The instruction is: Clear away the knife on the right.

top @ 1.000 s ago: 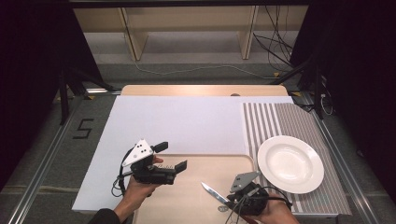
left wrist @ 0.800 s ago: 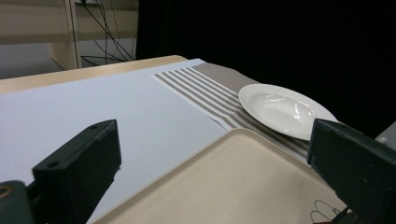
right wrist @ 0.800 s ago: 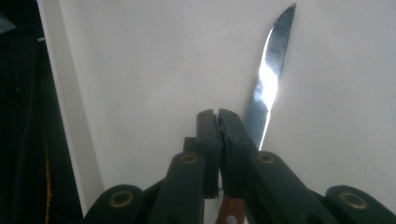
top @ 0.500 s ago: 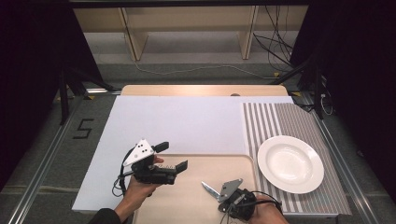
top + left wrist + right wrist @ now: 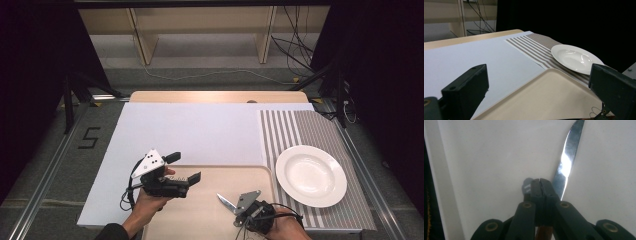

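Two grippers low in frame: right gripper clenched on knife over tray; left gripper spread, empty. Plate bare at right; place-setting seemingly barely begun.

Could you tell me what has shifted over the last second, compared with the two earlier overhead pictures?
The right gripper, shut on the steel table knife, has drawn back toward the person along the near part of the beige plastic tray, and the blade has gone with it. The left gripper stayed open over the tray's far left corner. The round white plate on the striped placemat has not moved.
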Motion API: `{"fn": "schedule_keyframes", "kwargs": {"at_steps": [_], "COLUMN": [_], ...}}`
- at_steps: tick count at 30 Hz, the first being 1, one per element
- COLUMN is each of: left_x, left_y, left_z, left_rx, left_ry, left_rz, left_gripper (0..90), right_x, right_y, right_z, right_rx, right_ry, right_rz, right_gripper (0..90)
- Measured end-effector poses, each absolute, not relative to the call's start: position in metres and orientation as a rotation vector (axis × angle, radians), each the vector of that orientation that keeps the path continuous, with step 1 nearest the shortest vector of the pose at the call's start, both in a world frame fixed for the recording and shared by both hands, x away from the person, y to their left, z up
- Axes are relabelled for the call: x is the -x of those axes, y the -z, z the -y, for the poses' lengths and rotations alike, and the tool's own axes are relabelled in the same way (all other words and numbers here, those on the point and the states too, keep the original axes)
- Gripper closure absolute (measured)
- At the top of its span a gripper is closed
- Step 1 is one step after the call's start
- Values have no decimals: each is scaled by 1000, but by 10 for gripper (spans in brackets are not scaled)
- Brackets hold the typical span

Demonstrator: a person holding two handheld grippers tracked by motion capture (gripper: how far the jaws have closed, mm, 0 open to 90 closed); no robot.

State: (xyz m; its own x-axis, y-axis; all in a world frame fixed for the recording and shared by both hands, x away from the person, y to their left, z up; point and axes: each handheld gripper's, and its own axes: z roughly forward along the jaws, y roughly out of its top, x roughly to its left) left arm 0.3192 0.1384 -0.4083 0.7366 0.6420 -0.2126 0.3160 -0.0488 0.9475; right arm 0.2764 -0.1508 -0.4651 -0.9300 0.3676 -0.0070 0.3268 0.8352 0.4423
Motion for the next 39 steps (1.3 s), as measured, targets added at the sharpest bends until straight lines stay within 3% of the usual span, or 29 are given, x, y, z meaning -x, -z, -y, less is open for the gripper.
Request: {"fn": "schedule_keyframes", "kwargs": {"at_steps": [39], "left_x": [-319], "left_y": [408], "left_z": [-138], "left_rx": [-1642], "left_ry": [-311], "left_rz": [-782], "left_gripper": [28], "right_x": [-282], "right_y": [461], "right_z": [185], "right_rx": [-651], "right_ry": [-586], "right_rz": [-2925], "right_gripper": [900]}}
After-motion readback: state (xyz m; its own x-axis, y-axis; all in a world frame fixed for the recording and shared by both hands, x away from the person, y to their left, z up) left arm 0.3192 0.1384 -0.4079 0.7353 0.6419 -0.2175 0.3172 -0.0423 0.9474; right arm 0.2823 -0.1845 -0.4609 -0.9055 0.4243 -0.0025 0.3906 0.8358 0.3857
